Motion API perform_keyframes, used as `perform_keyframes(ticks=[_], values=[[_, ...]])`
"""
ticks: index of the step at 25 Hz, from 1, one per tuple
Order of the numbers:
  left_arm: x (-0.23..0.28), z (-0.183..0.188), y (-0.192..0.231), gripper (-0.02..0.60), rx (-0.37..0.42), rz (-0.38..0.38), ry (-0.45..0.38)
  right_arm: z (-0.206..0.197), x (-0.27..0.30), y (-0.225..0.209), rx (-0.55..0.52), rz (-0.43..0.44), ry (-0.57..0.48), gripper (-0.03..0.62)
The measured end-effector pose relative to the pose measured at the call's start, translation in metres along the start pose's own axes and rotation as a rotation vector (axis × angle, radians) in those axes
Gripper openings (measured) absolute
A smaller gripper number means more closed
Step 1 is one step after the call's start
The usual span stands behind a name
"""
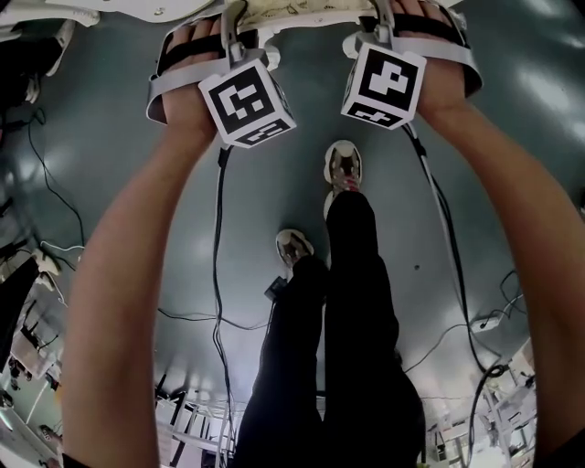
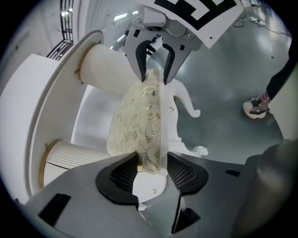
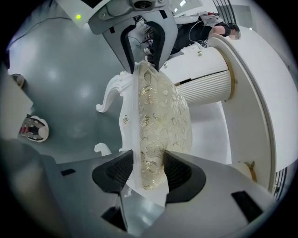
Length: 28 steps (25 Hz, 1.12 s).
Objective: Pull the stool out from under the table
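At the top edge of the head view, you have both hands on the stool (image 1: 302,11), one at each side of its cream, leaf-patterned seat.

Left gripper (image 2: 152,168): jaws closed onto the seat's edge, pads pressing the cushion and the white frame under it. The gap between them is moderate and filled by the seat.

Right gripper (image 3: 148,168): same finding on the opposite edge, jaws clamped on cushion and frame.

Each gripper view shows the other gripper across the seat, so your hold is two-sided.

Position of the stool: its carved white legs (image 2: 188,104) show against the grey floor (image 2: 223,79). Its other side faces the white tabletop (image 2: 46,93) and a fluted pedestal (image 2: 74,158) beneath it. The seat lies close to the rim; whether any part sits under it cannot be told.

Assessment: grasp complete on both sides. The pull I judge part done at most, since the stool is just beside the table, not well apart on open floor.

Remaining: draw it toward your shoes (image 1: 344,164) until clear of the rim, then release. Mind the cables (image 1: 218,274) lying on the floor in that path
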<state>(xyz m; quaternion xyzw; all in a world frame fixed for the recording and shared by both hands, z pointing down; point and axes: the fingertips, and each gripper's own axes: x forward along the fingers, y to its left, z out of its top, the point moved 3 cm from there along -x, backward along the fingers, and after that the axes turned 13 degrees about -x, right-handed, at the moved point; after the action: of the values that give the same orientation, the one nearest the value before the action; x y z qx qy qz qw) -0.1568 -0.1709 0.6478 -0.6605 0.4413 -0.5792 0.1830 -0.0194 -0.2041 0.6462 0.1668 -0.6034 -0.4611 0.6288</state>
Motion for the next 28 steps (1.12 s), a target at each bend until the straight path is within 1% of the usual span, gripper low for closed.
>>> perform_keyframes(ticks=[2, 6, 8, 11, 14, 18, 21, 23, 25, 28], values=[[-0.011, -0.003, -0.009, 0.204, 0.002, -0.019, -0.020, 0.005, -0.012, 0.008, 0.003, 0.003, 0.005, 0.209], [-0.035, -0.006, -0.024, 0.204, 0.011, -0.021, -0.049, 0.010, -0.040, 0.025, 0.024, 0.010, 0.021, 0.209], [-0.048, -0.004, -0.035, 0.206, 0.017, -0.027, -0.052, 0.011, -0.053, 0.037, 0.031, 0.016, 0.027, 0.209], [-0.068, 0.000, -0.057, 0.207, 0.038, -0.062, -0.058, 0.009, -0.075, 0.061, 0.034, 0.041, 0.019, 0.209], [-0.080, 0.002, -0.066, 0.207, 0.051, -0.076, -0.056, 0.008, -0.091, 0.071, 0.053, 0.047, 0.025, 0.209], [-0.093, -0.013, -0.081, 0.207, 0.066, -0.067, -0.049, 0.025, -0.106, 0.087, 0.092, 0.034, 0.029, 0.209], [-0.101, -0.027, -0.089, 0.207, 0.076, -0.067, -0.056, 0.039, -0.114, 0.097, 0.085, 0.036, 0.011, 0.209], [-0.101, -0.016, -0.085, 0.206, 0.080, -0.045, -0.063, 0.029, -0.116, 0.094, 0.082, 0.031, 0.027, 0.209], [-0.110, 0.009, -0.091, 0.206, 0.083, -0.044, -0.061, 0.007, -0.128, 0.100, 0.088, 0.049, 0.050, 0.209], [-0.119, 0.046, -0.103, 0.206, 0.099, -0.052, -0.039, -0.029, -0.142, 0.112, 0.095, 0.076, 0.043, 0.209]])
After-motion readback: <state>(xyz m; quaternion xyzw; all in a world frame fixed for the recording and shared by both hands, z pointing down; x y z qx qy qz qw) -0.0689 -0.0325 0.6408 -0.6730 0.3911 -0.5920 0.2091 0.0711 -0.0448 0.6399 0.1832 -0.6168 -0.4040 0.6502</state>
